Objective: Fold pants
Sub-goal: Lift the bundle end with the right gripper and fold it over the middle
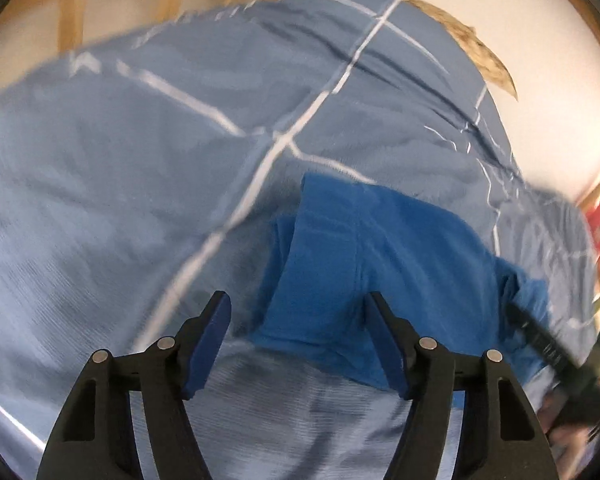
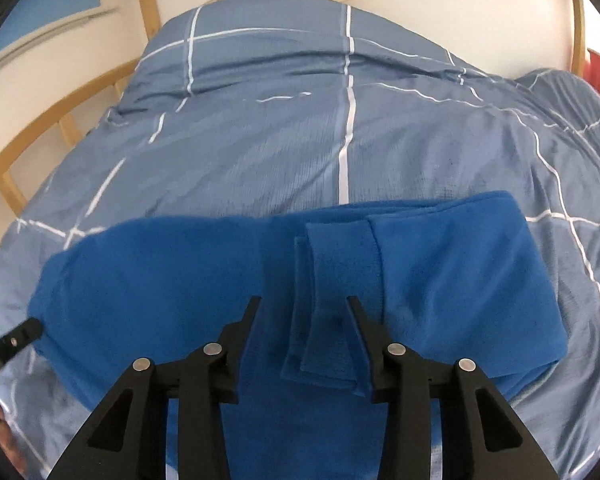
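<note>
In the left wrist view, the left claw (image 1: pixel 300 342) hangs over a bed covered by a light blue duvet (image 1: pixel 140 168) crossed with white lines; its two fingers stand well apart, and nothing is clamped between them. The bright blue pants (image 1: pixel 379 264) lie folded on the duvet toward the bed's near edge, and the claw's right-hand finger (image 1: pixel 387 344) sits in front of the pants' near left corner, though I cannot tell whether it touches the cloth. At the right margin the other gripper's dark finger reaches onto the far side of the pants. A wooden bed frame (image 1: pixel 72 12) curves along the top left, and a mottled tan pillow (image 1: pixel 487 60) peeks out beyond the duvet's far edge. The view is blurred. In the right wrist view, the right claw (image 2: pixel 301 304) is partly open above the middle of the pants (image 2: pixel 160 280), its fingers straddling a narrow folded flap (image 2: pixel 331 300) of the same blue fabric without pinching it. The pants stretch across the near part of the bed, with the duvet (image 2: pixel 300 140) beyond them. The tip of the left claw (image 2: pixel 24 334) shows at the pants' left end.
</note>
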The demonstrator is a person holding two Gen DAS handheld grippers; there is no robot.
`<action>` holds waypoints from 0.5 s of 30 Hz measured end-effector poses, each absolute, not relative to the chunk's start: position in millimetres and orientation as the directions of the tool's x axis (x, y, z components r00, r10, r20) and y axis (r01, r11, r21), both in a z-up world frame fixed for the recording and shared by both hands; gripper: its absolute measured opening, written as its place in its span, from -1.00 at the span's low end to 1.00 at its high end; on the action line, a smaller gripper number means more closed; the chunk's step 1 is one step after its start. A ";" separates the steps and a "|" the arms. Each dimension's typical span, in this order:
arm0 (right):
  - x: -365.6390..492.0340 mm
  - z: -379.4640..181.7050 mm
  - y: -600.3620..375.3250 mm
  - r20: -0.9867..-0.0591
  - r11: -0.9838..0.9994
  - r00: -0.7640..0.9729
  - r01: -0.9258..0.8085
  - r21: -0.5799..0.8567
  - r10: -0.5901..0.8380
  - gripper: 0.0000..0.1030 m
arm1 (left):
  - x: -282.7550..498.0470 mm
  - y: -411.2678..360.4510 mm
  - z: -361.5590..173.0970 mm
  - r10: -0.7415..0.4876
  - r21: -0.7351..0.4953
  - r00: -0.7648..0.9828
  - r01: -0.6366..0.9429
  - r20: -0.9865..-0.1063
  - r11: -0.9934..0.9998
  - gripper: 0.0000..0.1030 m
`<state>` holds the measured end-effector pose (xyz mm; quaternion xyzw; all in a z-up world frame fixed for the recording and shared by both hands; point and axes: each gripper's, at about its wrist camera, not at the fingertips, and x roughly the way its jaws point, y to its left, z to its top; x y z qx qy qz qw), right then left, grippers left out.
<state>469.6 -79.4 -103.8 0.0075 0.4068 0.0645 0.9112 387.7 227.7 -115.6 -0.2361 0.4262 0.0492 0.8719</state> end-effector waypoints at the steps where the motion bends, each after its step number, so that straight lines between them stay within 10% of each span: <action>1: 469.5 -105.6 -77.5 -0.741 0.992 0.661 -0.116 0.052 0.116 -0.20 | 389.9 229.1 -122.7 -0.129 -0.389 0.620 -0.305 -0.774 0.869 0.28; 9: 474.6 -116.7 -75.3 -0.757 0.990 0.643 -0.139 0.029 0.113 -0.20 | 400.0 226.4 -143.7 -0.151 -0.425 0.610 -0.333 -0.778 0.842 0.27; 15: 475.6 -122.6 -72.6 -0.764 0.989 0.636 -0.144 0.023 0.110 -0.20 | 401.9 230.4 -148.0 -0.188 -0.481 0.640 -0.321 -0.745 0.816 -0.17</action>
